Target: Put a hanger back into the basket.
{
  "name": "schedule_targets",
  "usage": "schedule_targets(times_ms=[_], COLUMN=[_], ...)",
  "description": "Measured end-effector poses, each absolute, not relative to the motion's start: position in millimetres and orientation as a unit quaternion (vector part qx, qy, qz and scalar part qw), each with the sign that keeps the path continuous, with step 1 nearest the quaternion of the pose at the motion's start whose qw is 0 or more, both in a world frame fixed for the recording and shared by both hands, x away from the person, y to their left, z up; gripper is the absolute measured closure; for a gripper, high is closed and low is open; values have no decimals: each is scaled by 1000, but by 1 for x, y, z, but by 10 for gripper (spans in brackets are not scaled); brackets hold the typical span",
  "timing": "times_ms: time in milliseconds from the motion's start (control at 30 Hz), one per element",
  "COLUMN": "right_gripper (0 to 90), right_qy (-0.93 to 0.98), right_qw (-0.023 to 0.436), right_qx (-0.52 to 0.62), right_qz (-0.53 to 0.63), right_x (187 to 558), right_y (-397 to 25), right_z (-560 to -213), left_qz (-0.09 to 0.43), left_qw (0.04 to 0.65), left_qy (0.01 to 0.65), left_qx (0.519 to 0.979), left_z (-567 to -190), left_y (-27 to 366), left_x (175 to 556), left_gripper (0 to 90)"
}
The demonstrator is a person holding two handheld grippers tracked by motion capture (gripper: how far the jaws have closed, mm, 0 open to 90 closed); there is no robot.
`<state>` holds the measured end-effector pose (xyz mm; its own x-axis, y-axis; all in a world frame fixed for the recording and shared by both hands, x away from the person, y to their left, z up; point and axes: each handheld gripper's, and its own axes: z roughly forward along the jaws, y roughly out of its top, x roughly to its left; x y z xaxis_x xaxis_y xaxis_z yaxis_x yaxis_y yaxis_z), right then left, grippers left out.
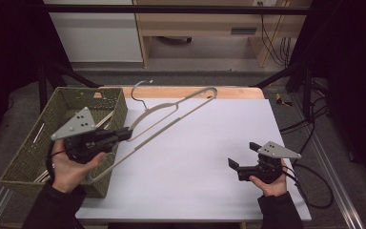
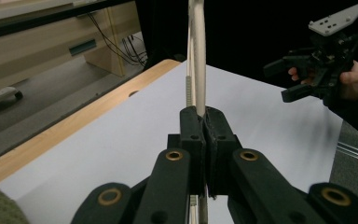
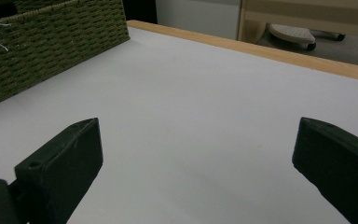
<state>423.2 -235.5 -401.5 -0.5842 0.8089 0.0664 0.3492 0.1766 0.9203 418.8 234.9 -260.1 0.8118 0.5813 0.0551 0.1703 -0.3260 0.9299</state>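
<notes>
Left gripper (image 1: 124, 134) held in an upturned left hand (image 1: 71, 167), jaws pressed together, pointing right and away. Right gripper (image 1: 242, 158) held low in the right hand (image 1: 270, 183), jaws spread wide, pointing left. Forearms in dark sleeves entering from below, well apart from each other.

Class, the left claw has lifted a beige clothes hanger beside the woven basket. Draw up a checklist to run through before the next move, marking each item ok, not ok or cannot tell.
1. Left claw shut firmly on the beige wire-hooked clothes hanger: ok.
2. Hanger lifted free of the green woven basket: cannot tell; its lower end sits over the rim.
3. Right claw open and empty: ok.
4. White table sheet bare where the hanger could go: ok.
5. Right claw close enough to take the hanger: not ok; it is well apart.
</notes>
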Motion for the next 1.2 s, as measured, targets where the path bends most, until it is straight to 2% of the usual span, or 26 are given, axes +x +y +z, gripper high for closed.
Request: schedule_targets(times_ms=[300,700,967,1200], right_gripper=[20,13,13,13], right_qy=[732,732,734,736], right_qw=[227,228,228,226], right_qx=[398,395,395,394], right_qz=[505,506,504,501], right_x=[423,422,423,423], right_y=[-237,-239,-239,-239], right_z=[-402,-402,-403,-404], left_qz=[220,263,261,264], left_qw=[510,476,465,453], left_qy=[266,298,324,346], left_qx=[788,784,782,778], left_z=[-249,-266,-282,-292], left_y=[283,335,371,386], left_x=[435,455,464,467], left_gripper=[875,874,874,874])
